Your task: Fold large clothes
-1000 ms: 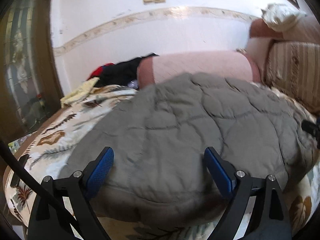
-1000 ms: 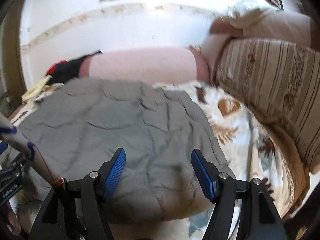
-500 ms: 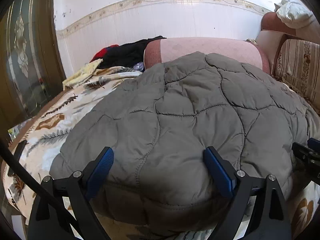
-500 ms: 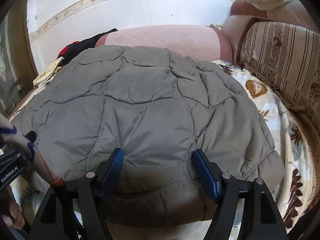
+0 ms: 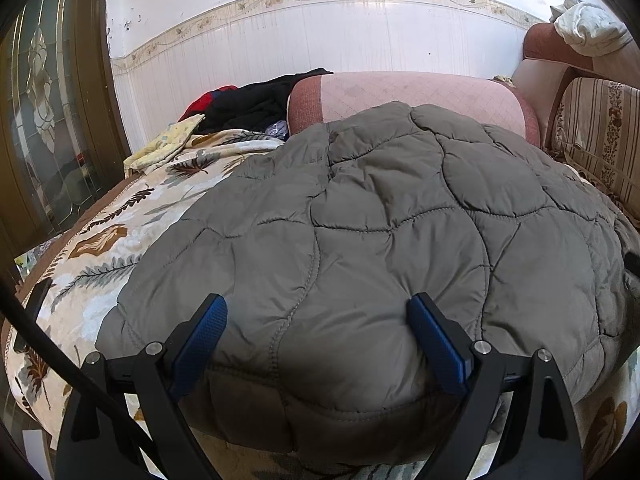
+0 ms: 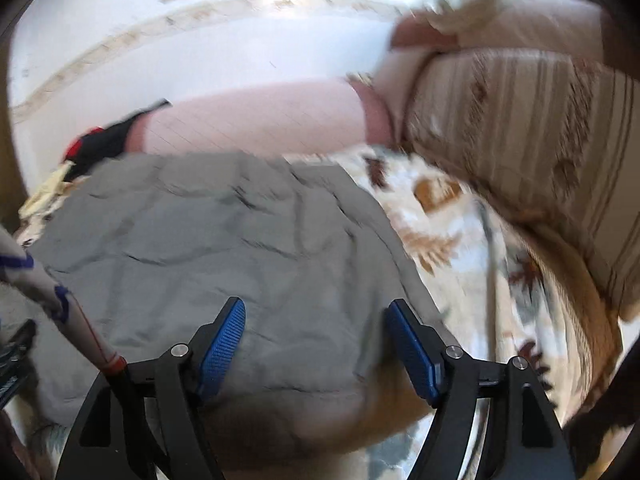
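A large grey quilted jacket [image 5: 380, 232] lies spread on a sofa seat covered with a leaf-print sheet [image 5: 116, 240]. My left gripper [image 5: 316, 344] is open, its blue pads straddling the jacket's near hem, holding nothing. My right gripper [image 6: 316, 340] is open and empty over the jacket's [image 6: 224, 240] near right part; this view is motion-blurred. A small dark part of the right gripper shows at the right edge of the left wrist view [image 5: 632, 262].
A pink bolster [image 5: 408, 96] lies behind the jacket, with dark and red clothes [image 5: 248, 100] at its left. A striped sofa back [image 6: 520, 140] rises on the right. A glass-panelled door [image 5: 44, 120] stands at left. A white cloth [image 5: 588, 28] sits on the sofa top.
The right gripper has swung up and to the right, so its view blurs and shows more sofa back. The left gripper has barely moved. Both jaws stay open.
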{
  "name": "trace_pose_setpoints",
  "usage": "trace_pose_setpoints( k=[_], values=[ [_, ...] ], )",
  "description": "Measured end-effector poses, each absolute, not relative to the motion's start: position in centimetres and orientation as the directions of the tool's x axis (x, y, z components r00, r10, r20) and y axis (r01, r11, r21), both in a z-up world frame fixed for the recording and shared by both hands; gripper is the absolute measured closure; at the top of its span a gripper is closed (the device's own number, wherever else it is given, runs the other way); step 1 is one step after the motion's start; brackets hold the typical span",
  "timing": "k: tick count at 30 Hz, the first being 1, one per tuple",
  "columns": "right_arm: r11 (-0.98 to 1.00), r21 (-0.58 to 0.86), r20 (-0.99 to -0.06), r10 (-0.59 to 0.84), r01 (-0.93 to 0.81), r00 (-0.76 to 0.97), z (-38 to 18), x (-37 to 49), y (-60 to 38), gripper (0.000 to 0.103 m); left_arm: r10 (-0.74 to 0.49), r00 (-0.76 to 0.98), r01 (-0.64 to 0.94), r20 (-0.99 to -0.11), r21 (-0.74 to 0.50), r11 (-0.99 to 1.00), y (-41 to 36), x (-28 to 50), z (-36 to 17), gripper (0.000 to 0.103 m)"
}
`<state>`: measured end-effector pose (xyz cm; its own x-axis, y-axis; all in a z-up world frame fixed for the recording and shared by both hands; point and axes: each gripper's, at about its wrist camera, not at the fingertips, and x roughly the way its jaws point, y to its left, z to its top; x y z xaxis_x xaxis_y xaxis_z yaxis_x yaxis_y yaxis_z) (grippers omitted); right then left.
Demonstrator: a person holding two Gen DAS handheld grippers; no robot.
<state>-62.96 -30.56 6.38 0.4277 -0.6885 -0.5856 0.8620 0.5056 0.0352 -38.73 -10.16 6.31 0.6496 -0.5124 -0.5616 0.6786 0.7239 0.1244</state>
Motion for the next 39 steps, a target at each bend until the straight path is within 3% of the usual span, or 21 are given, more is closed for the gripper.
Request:
trace_pose_setpoints(
  k=[7, 14, 22, 28, 32, 39],
  values=[
    [0.498, 0.095, -0.664, -0.614, 0.862, 0.428, 4.4, -63.0, -31.9, 0.021, -0.513, 0.65, 0.679, -0.561, 0.126, 0.723, -10.2, -38.8, 6.3, 0.011],
    [0.502, 0.088, -0.666, -0.612, 0.86, 0.425, 4.4, -62.8, -31.8, 0.021, -0.513, 0.648, 0.68, -0.563, 0.123, 0.723, -10.2, -38.7, 6.2, 0.011],
    [0.56, 0.001, -0.538, -0.698, 0.828, 0.472, 6.8, -62.3, -28.9, 0.021, -0.514, 0.646, 0.681, -0.564, 0.121, 0.723, -10.1, -38.7, 6.2, 0.011],
    [0.677, -0.109, -0.485, -0.676, 0.728, 0.556, 6.9, -59.7, -25.2, 0.021, -0.514, 0.646, 0.68, -0.564, 0.121, 0.723, -10.2, -38.6, 6.2, 0.011],
    [0.693, -0.13, -0.524, -0.655, 0.709, 0.544, 5.9, -58.6, -25.0, 0.021, -0.515, 0.645, 0.682, -0.565, 0.12, 0.722, -10.2, -38.7, 6.1, 0.011],
    [0.71, -0.046, -0.616, -0.574, 0.702, 0.54, 4.3, -58.2, -26.7, 0.019, -0.518, 0.637, 0.686, -0.571, 0.114, 0.718, -10.1, -38.6, 5.8, 0.01]
  ],
)
